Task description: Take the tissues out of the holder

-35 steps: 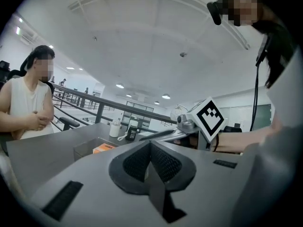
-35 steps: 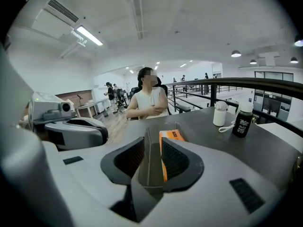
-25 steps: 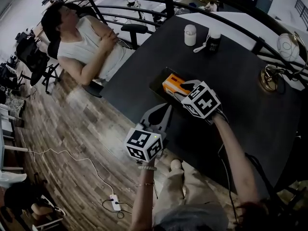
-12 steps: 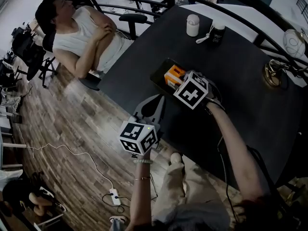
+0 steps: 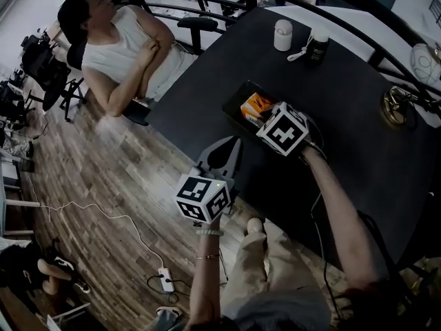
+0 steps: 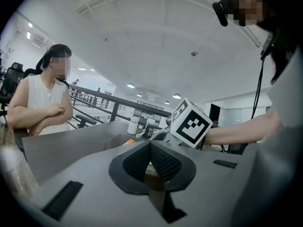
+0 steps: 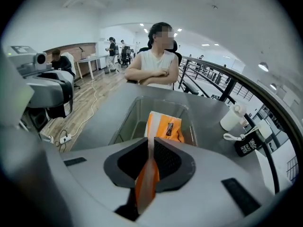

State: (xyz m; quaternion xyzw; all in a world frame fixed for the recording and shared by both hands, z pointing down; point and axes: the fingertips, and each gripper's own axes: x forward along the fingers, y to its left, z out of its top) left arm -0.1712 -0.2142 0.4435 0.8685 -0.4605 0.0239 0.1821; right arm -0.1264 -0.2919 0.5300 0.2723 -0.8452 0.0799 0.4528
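An orange tissue pack (image 5: 252, 106) stands in a dark see-through holder (image 5: 234, 107) near the black table's front edge. My right gripper (image 5: 266, 120) reaches into the holder from the near side. In the right gripper view its jaws are closing, and the pads (image 7: 165, 161) pinch the near edge of the tissue pack (image 7: 164, 126), which rises out of the holder (image 7: 128, 119). My left gripper (image 5: 234, 145) hangs off the table's edge above the floor, apart from the holder. In the left gripper view the left gripper (image 6: 150, 156) is shut with nothing in it.
A person (image 5: 127, 54) sits with arms folded past the table's far left corner. A white cup (image 5: 282, 34) and a black mug (image 5: 318, 46) stand at the far side, a gold-coloured object (image 5: 395, 109) at the right. A power strip (image 5: 165, 280) lies on the wooden floor.
The right gripper has stayed at the holder and settled onto the orange pack's near edge. The left gripper has barely moved.
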